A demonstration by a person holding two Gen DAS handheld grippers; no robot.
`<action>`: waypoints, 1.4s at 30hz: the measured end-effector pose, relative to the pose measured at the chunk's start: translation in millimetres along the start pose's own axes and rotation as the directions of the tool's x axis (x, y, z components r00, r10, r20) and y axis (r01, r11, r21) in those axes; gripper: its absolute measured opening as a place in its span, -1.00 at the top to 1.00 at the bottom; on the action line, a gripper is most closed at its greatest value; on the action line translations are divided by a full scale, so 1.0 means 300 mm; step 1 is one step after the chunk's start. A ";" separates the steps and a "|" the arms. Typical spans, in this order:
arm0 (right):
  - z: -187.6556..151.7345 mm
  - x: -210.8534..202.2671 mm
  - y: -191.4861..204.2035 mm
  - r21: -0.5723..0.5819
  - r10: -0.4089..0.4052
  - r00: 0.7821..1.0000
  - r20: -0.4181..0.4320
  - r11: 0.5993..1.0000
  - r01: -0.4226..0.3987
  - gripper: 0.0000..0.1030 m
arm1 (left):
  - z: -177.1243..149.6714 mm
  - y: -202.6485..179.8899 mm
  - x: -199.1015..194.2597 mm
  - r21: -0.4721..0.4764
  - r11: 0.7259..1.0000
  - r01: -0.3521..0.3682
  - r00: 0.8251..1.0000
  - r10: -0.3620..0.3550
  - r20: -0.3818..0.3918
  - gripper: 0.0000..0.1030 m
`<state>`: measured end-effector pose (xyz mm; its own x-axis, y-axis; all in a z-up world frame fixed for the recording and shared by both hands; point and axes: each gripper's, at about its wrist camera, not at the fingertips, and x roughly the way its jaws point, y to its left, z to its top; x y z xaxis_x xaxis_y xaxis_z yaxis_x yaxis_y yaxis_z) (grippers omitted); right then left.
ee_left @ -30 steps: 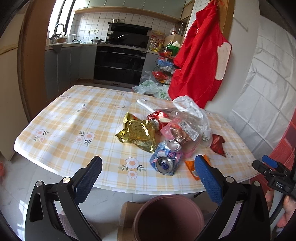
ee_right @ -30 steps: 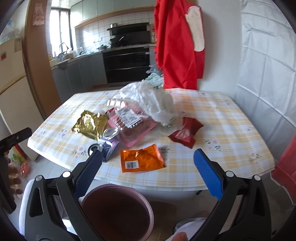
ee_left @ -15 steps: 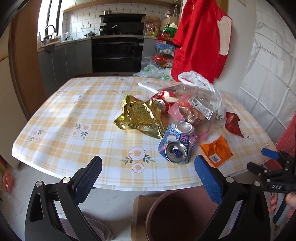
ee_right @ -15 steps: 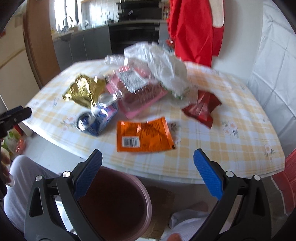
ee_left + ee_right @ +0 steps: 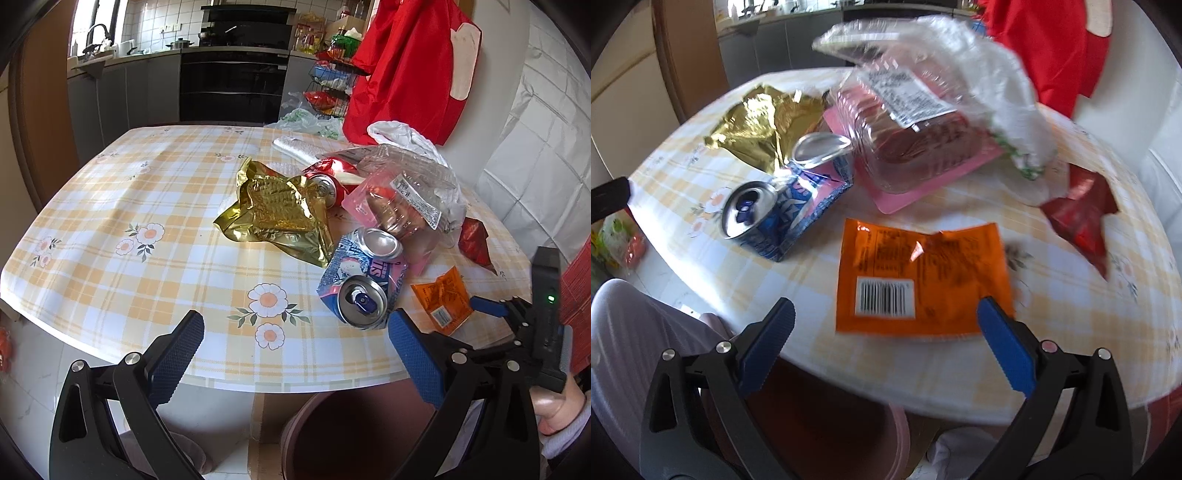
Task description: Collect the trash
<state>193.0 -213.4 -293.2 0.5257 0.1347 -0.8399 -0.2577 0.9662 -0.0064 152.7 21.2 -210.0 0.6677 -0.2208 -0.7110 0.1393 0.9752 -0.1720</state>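
Litter lies heaped toward the near right part of the checked surface (image 5: 110, 206), and the closest piece to the right gripper (image 5: 884, 325) is the orange wrapper (image 5: 923, 280), lying flat just short of the table's edge with its barcode end nearest. Both of that gripper's blue fingers stand wide apart with nothing between them, hovering over the wrapper's near edge. The left gripper (image 5: 295, 343) is likewise spread and empty, out past the surface's rim, with the crushed blue can (image 5: 360, 284) just beyond its right finger.

The wrapper looks like thin film: very light, limp and probably slick, so it offers almost no height to pinch. Its torn far edge seems to lift a little, though blur in the right wrist view makes that uncertain. A fair hold would be at the near edge, one finger sliding beneath where the sheet nears the rim.

The can should be light and stiff; its creased middle suits a pinch better than the round ends.

A brown bin (image 5: 354, 435) waits below the table edge.
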 end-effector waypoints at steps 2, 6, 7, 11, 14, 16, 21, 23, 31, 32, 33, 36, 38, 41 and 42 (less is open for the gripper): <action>0.016 0.039 -0.003 0.000 -0.023 0.999 -0.023 1.000 0.023 -0.89 | 0.000 0.009 0.013 -0.004 1.000 0.003 1.000 -0.003 -0.005 -0.90; 0.043 0.071 -0.012 0.005 -0.031 0.999 -0.023 1.000 0.031 -0.88 | -0.002 0.024 0.039 -0.006 1.000 0.010 1.000 -0.010 -0.017 -0.90; 0.048 0.075 -0.017 0.011 -0.028 0.999 -0.024 1.000 0.028 -0.88 | -0.002 0.024 0.046 -0.008 1.000 0.013 1.000 -0.013 -0.020 -0.89; 0.041 0.081 -0.043 0.053 -0.001 1.000 -0.020 0.999 0.002 -0.83 | -0.006 0.013 0.064 -0.001 0.999 0.035 0.999 -0.035 -0.030 -0.89; 0.030 0.074 -0.066 0.062 0.003 1.000 -0.002 0.998 -0.003 -0.71 | -0.010 -0.007 0.079 0.016 0.999 0.046 0.998 -0.045 -0.039 -0.89; 0.023 0.063 -0.077 0.064 0.017 1.000 0.012 0.998 -0.018 -0.59 | -0.013 -0.019 0.087 0.021 0.998 0.053 0.998 -0.052 -0.044 -0.88; 0.014 0.019 -0.108 0.105 0.062 0.998 0.030 0.992 -0.064 0.28 | -0.017 -0.031 0.091 0.028 0.998 0.061 0.997 -0.060 -0.045 -0.88; 0.009 -0.010 -0.114 0.124 0.074 0.996 0.053 0.989 -0.080 0.54 | -0.017 -0.033 0.090 0.028 0.998 0.060 0.997 -0.059 -0.044 -0.88; -0.002 -0.156 -0.141 0.136 0.075 0.982 0.172 0.986 -0.099 0.91 | -0.021 -0.058 0.095 0.041 0.996 0.074 0.996 -0.072 -0.048 -0.88; 0.001 -0.161 -0.131 0.132 0.064 0.984 0.169 0.987 -0.087 0.91 | -0.022 -0.064 0.097 0.046 0.996 0.076 0.996 -0.074 -0.050 -0.88; 0.008 -0.156 -0.129 0.122 0.047 0.988 0.145 0.990 -0.065 0.91 | -0.023 -0.070 0.098 0.050 0.996 0.076 0.996 -0.074 -0.051 -0.88; -0.001 -0.127 -0.134 0.114 -0.009 0.995 0.103 0.994 -0.003 0.54 | -0.025 -0.080 0.099 0.054 0.996 0.077 0.996 -0.074 -0.049 -0.88; -0.004 -0.096 -0.131 0.134 -0.021 0.996 0.082 0.991 0.010 -0.29 | -0.025 -0.083 0.100 0.057 0.996 0.074 0.996 -0.072 -0.048 -0.88; 0.018 -0.055 -0.126 0.180 -0.046 0.997 0.067 0.983 0.034 -0.58 | -0.027 -0.080 0.107 0.053 0.996 0.069 0.996 -0.067 -0.053 -0.88; 0.034 -0.046 -0.139 0.220 -0.052 0.997 0.062 0.975 0.037 -0.58 | -0.028 -0.077 0.109 0.050 0.996 0.069 0.996 -0.066 -0.055 -0.88</action>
<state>204.9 -253.4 -275.7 0.5875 0.0980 -0.8032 -0.0533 0.9952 0.0825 165.1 -8.7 -235.0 0.6155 -0.2855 -0.7346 0.2216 0.9572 -0.1863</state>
